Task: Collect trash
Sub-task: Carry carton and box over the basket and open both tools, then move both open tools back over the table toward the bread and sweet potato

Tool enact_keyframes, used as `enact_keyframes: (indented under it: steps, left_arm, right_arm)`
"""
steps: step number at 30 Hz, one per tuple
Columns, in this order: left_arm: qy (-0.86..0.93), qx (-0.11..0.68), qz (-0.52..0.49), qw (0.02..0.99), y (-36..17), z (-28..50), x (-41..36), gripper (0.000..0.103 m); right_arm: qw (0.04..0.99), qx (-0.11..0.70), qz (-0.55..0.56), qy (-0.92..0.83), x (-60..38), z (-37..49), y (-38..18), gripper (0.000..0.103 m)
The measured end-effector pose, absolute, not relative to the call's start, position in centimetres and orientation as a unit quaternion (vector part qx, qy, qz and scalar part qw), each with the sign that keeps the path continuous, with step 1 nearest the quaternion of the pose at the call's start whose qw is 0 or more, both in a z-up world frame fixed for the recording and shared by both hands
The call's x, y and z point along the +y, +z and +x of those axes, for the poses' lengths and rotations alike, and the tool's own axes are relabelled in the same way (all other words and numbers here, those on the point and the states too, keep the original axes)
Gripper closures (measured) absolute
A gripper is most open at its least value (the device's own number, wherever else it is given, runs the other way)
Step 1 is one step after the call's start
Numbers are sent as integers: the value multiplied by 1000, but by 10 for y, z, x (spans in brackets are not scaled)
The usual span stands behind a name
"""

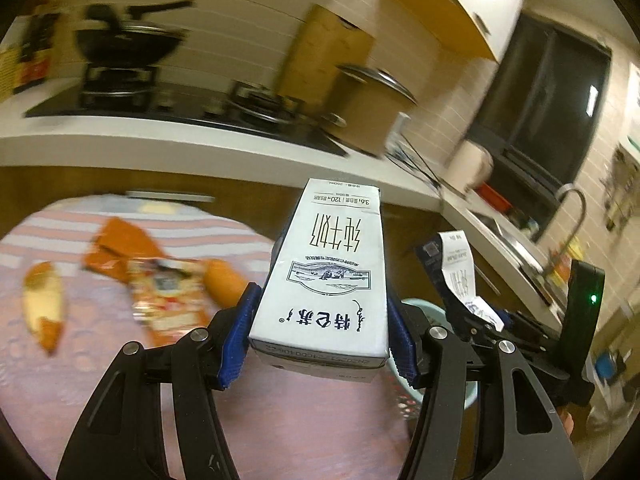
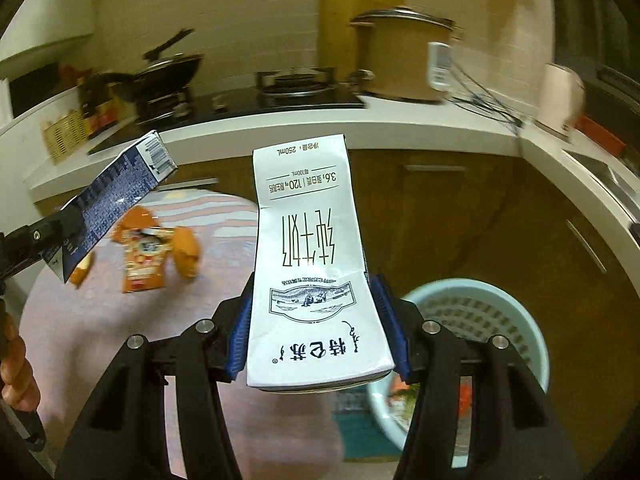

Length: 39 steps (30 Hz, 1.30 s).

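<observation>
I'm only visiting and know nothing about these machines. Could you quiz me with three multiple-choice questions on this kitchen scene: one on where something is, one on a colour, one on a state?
1. Where is the orange snack wrapper?
A. on the striped table
B. in the basket
C. on the stove

2. What colour is the basket?
A. red
B. light blue
C. black

3. What is the right gripper doing?
A. standing open and empty
B. clamping a milk carton
C. holding a pan

Answers:
1 A, it lies on the table beside peel scraps.
2 B, its slotted wall is light blue.
3 B, both blue pads press the milk carton.
</observation>
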<state>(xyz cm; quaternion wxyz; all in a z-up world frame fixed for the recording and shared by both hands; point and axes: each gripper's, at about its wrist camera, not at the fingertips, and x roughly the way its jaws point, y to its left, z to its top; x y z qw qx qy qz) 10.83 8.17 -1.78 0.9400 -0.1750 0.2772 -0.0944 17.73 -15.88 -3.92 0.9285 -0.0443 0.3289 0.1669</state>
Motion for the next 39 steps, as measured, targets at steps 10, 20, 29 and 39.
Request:
enact_keyframes:
  steps: [10,20,29,39]
  left_arm:
    - [-174,334,-137,916,-49,163,-24,46]
    - [-187,388,-65,900,-104,200,-103,46]
    - [-196,421,-44,884,-137,213,-138,46]
    - [-200,418,-57,884,-131,209,-123,31]
  right_arm:
    - [925,368,2,95,-245,196,-74,52]
    - [891,452,44,4,-313,214,-135,52]
    - [874,483,51,-14,-329,216,-162,51]
    - [880,471,63,-18,-333,209,-152,32]
